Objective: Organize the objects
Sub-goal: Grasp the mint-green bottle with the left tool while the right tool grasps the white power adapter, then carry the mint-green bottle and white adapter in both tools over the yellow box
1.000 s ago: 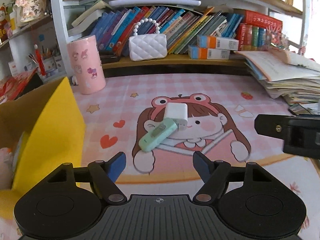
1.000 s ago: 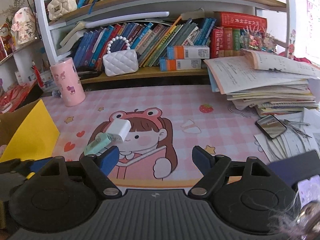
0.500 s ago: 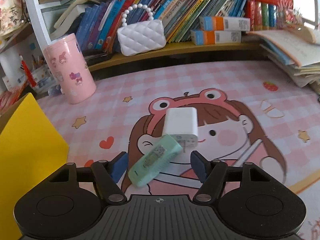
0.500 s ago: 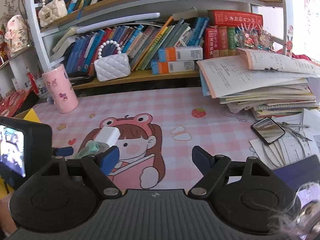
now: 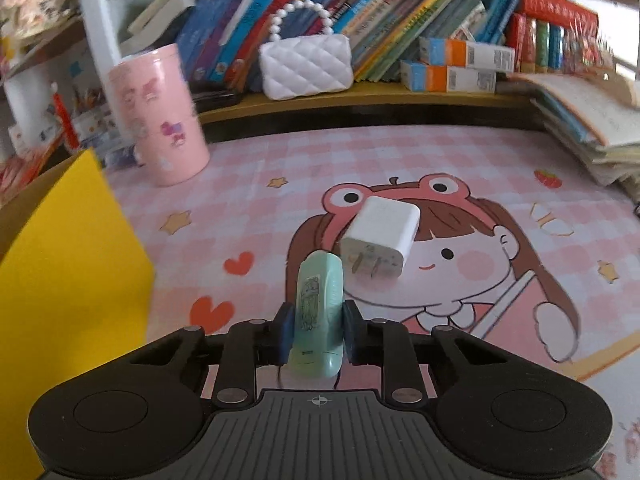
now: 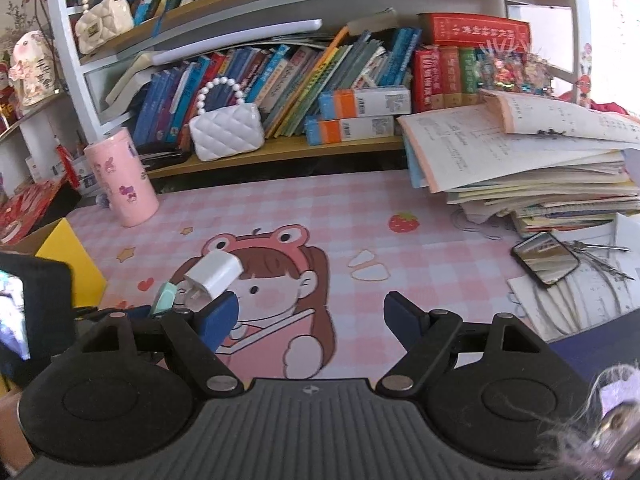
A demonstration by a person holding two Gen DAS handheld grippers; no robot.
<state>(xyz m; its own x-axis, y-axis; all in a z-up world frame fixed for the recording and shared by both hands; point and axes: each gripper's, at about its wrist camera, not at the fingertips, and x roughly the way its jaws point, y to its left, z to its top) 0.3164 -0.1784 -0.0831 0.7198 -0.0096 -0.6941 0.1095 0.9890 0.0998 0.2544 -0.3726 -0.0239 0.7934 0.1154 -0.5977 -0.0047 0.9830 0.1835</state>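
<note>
So the left gripper (image 5: 317, 330) had just clamped down on the mint-green correction-tape thing (image 5: 319, 308). Half a second earlier its blue pads sat wide on either side of it; at this point they were pinched against both flanks at bottom center of the left view, with the green case swung round to point straight ahead. It was lying slantwise before that. Its far tip sat just beside the white charger plug (image 5: 380, 248), which looked tilted, prongs facing the camera, on the cartoon frog-hat girl desk mat (image 5: 460, 160) covering the surface.

The right gripper (image 6: 311, 312) was spread wide and held nothing, hovering lower center of its own view.

Further out: a yellow-lined cardboard box (image 5: 68, 264) at the left edge, a pink tumbler (image 5: 158, 116) upper left, and a white quilted purse (image 5: 306, 66) on the shelf.

My guess is the grab's done, so next comes lifting it toward that box. I'd watch the plug doesn't get dragged along.
</note>
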